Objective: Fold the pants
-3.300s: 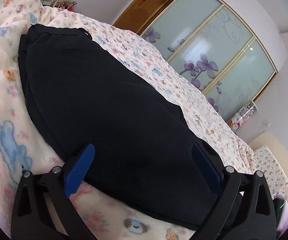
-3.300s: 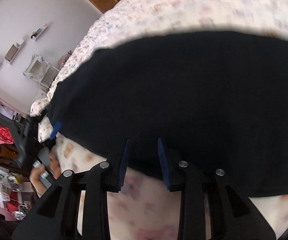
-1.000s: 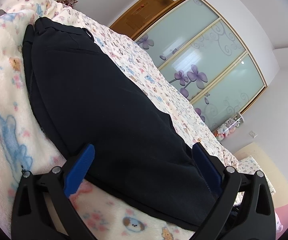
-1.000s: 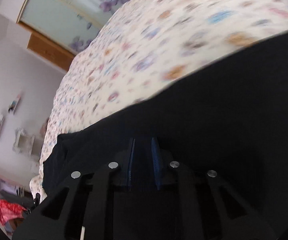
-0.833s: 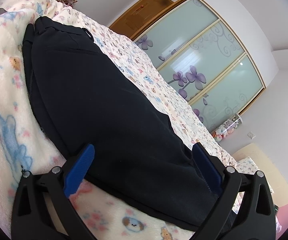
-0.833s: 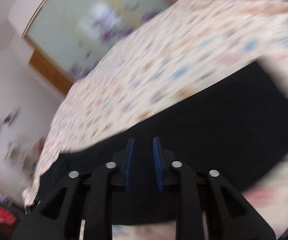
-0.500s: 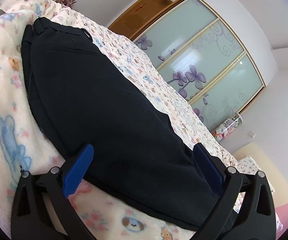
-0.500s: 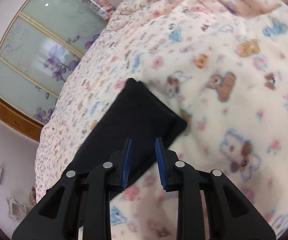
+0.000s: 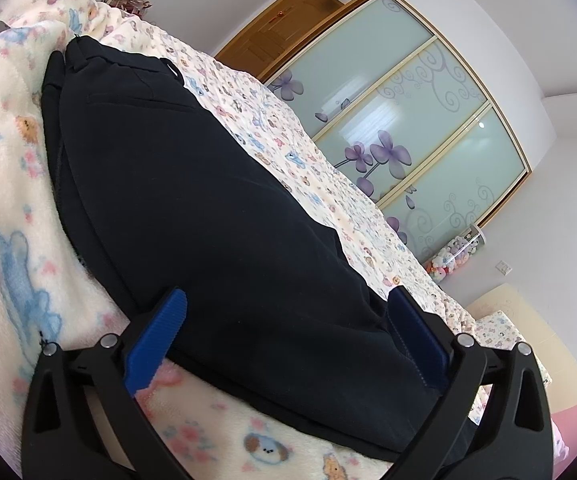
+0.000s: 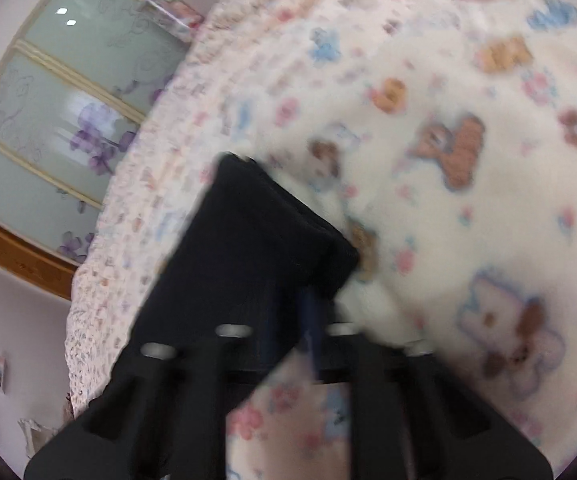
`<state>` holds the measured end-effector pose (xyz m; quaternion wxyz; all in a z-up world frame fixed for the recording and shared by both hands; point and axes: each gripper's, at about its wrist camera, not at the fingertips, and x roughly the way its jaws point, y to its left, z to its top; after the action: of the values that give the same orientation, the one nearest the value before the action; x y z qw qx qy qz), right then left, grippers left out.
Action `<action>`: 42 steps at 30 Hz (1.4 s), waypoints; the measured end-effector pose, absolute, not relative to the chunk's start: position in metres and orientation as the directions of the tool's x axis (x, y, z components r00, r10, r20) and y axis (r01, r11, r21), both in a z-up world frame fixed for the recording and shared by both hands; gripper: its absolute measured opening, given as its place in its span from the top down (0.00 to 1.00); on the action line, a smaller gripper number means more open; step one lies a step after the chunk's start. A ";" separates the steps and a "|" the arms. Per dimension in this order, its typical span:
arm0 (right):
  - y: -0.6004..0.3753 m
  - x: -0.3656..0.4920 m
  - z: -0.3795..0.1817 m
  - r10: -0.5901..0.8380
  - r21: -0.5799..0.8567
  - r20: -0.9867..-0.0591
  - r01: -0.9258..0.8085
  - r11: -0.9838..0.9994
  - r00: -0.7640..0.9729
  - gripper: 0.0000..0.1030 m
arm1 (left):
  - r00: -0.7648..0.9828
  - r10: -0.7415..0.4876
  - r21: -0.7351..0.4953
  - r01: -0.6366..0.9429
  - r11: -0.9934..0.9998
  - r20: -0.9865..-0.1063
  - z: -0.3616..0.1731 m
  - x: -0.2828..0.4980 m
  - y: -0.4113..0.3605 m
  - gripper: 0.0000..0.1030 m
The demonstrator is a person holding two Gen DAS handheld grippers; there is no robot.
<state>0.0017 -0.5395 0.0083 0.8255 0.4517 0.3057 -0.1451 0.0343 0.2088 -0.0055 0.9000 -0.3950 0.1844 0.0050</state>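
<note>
Dark navy pants (image 9: 208,208) lie flat, folded lengthwise, on a cream blanket with bear prints. In the left wrist view my left gripper (image 9: 288,320) is open wide, its blue pads either side of the pants' near edge, holding nothing. In the blurred right wrist view the leg end of the pants (image 10: 256,240) lies on the blanket, and my right gripper (image 10: 288,320) sits at its hem with the jaws narrow. Blur hides whether fabric is pinched between them.
The bed blanket (image 9: 8,184) spreads all round the pants. A sliding glass wardrobe (image 9: 408,128) with purple flowers and a wooden door (image 9: 284,28) stand beyond the bed. A container of plush toys (image 9: 454,254) stands by the wardrobe.
My right gripper has swept along the pants from the waist area to the leg hem and moved closer to it. My left gripper has stayed open in place.
</note>
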 end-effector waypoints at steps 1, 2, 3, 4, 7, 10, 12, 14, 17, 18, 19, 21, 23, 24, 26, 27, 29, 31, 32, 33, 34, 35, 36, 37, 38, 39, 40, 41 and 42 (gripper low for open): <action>-0.539 -0.003 0.015 0.030 0.670 -0.609 0.494 0.554 0.793 0.98 | 0.932 -0.137 -0.709 -0.154 0.688 -0.336 -0.006 0.034 0.209 0.02; -0.537 -0.010 0.023 0.026 0.687 -0.577 0.468 0.556 0.817 0.98 | 0.932 -0.137 -0.709 -0.154 0.688 -0.335 -0.006 0.034 0.209 0.02; -0.536 -0.014 0.027 0.026 0.696 -0.563 0.457 0.555 0.826 0.98 | 0.932 -0.137 -0.709 -0.154 0.688 -0.335 -0.005 0.034 0.208 0.02; -0.535 -0.017 0.028 0.025 0.697 -0.562 0.457 0.553 0.827 0.98 | 0.932 -0.137 -0.709 -0.154 0.688 -0.336 -0.005 0.034 0.208 0.02; -0.536 -0.013 0.013 0.034 0.664 -0.622 0.505 0.551 0.782 0.98 | 0.932 -0.137 -0.709 -0.154 0.689 -0.336 -0.005 0.034 0.208 0.02; -0.543 -0.009 -0.004 0.099 0.684 -0.659 0.538 0.493 0.746 0.94 | 0.933 -0.140 -0.711 -0.151 0.687 -0.333 -0.005 0.034 0.208 0.02; -0.544 -0.014 0.001 0.105 0.696 -0.647 0.529 0.487 0.755 0.89 | 0.933 -0.142 -0.713 -0.148 0.685 -0.330 -0.005 0.034 0.209 0.02; -0.545 -0.021 0.009 0.072 0.686 -0.637 0.522 0.507 0.767 0.83 | 0.933 -0.140 -0.711 -0.150 0.687 -0.332 -0.005 0.035 0.209 0.02; -0.553 -0.030 0.013 0.046 0.698 -0.626 0.533 0.478 0.778 0.63 | 0.932 -0.140 -0.710 -0.151 0.688 -0.334 -0.005 0.035 0.210 0.02; -0.555 -0.030 0.011 0.045 0.698 -0.630 0.540 0.469 0.776 0.63 | 0.932 -0.140 -0.710 -0.150 0.688 -0.333 -0.005 0.034 0.210 0.02; -0.557 -0.029 0.009 0.051 0.704 -0.628 0.539 0.462 0.776 0.63 | 0.933 -0.141 -0.711 -0.150 0.687 -0.333 -0.006 0.034 0.210 0.02; -0.557 -0.024 0.006 0.057 0.709 -0.623 0.533 0.462 0.780 0.64 | 0.933 -0.140 -0.710 -0.150 0.688 -0.333 -0.006 0.034 0.210 0.02; -0.557 -0.017 0.003 0.055 0.698 -0.637 0.545 0.465 0.769 0.64 | 0.932 -0.140 -0.710 -0.150 0.688 -0.333 -0.006 0.034 0.210 0.02; -0.557 -0.015 0.001 0.056 0.697 -0.641 0.550 0.461 0.765 0.64 | 0.933 -0.140 -0.710 -0.150 0.688 -0.333 -0.006 0.034 0.210 0.02; -0.557 -0.008 -0.004 0.054 0.688 -0.657 0.568 0.451 0.752 0.64 | 0.932 -0.139 -0.710 -0.151 0.688 -0.334 -0.006 0.034 0.210 0.02; -0.558 -0.007 -0.005 0.053 0.689 -0.657 0.570 0.448 0.752 0.64 | 0.932 -0.139 -0.709 -0.152 0.689 -0.335 -0.006 0.034 0.210 0.02; -0.560 -0.006 -0.009 0.052 0.702 -0.647 0.568 0.430 0.760 0.64 | 0.932 -0.139 -0.709 -0.152 0.689 -0.335 -0.005 0.034 0.210 0.02; -0.560 -0.003 -0.011 0.045 0.709 -0.635 0.558 0.432 0.771 0.70 | 0.932 -0.139 -0.709 -0.151 0.688 -0.334 -0.006 0.034 0.210 0.02; -0.559 -0.004 -0.009 0.038 0.710 -0.624 0.546 0.444 0.780 0.76 | 0.932 -0.139 -0.710 -0.151 0.688 -0.334 -0.006 0.034 0.210 0.02; -0.558 -0.004 -0.007 0.035 0.714 -0.614 0.536 0.450 0.789 0.79 | 0.932 -0.140 -0.710 -0.151 0.688 -0.334 -0.005 0.034 0.210 0.02; -0.557 -0.007 -0.003 0.028 0.727 -0.589 0.514 0.455 0.808 0.82 | 0.932 -0.140 -0.710 -0.151 0.688 -0.333 -0.005 0.034 0.210 0.02; -0.557 -0.009 0.002 0.026 0.741 -0.562 0.490 0.459 0.827 0.83 | 0.932 -0.140 -0.710 -0.151 0.688 -0.333 -0.006 0.034 0.210 0.02; -0.555 -0.011 0.007 0.025 0.753 -0.536 0.465 0.466 0.844 0.83 | 0.932 -0.139 -0.710 -0.151 0.688 -0.334 -0.005 0.034 0.209 0.02; -0.554 -0.011 0.012 0.026 0.760 -0.518 0.446 0.473 0.855 0.84 | 0.932 -0.140 -0.710 -0.151 0.688 -0.334 -0.006 0.034 0.210 0.02; -0.550 -0.012 0.022 0.028 0.768 -0.488 0.414 0.489 0.872 0.84 | 0.932 -0.140 -0.711 -0.150 0.687 -0.333 -0.006 0.033 0.210 0.02; -0.547 -0.011 0.028 0.031 0.770 -0.472 0.394 0.501 0.881 0.84 | 0.933 -0.141 -0.712 -0.150 0.686 -0.332 -0.006 0.033 0.210 0.02; -0.541 -0.010 0.038 0.038 0.771 -0.450 0.366 0.520 0.892 0.84 | 0.933 -0.142 -0.713 -0.149 0.686 -0.331 -0.006 0.034 0.210 0.02; -0.537 -0.008 0.045 0.044 0.771 -0.435 0.346 0.534 0.899 0.84 | 0.933 -0.143 -0.713 -0.148 0.685 -0.331 -0.006 0.034 0.210 0.02; -0.532 -0.006 0.053 0.053 0.772 -0.417 0.322 0.549 0.907 0.84 | 0.933 -0.144 -0.715 -0.147 0.684 -0.330 -0.006 0.034 0.211 0.02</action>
<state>-0.0057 -0.5321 0.0533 0.8568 0.4686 0.2004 -0.0785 0.0337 0.2108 -0.0064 0.8991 -0.3977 0.1831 0.0008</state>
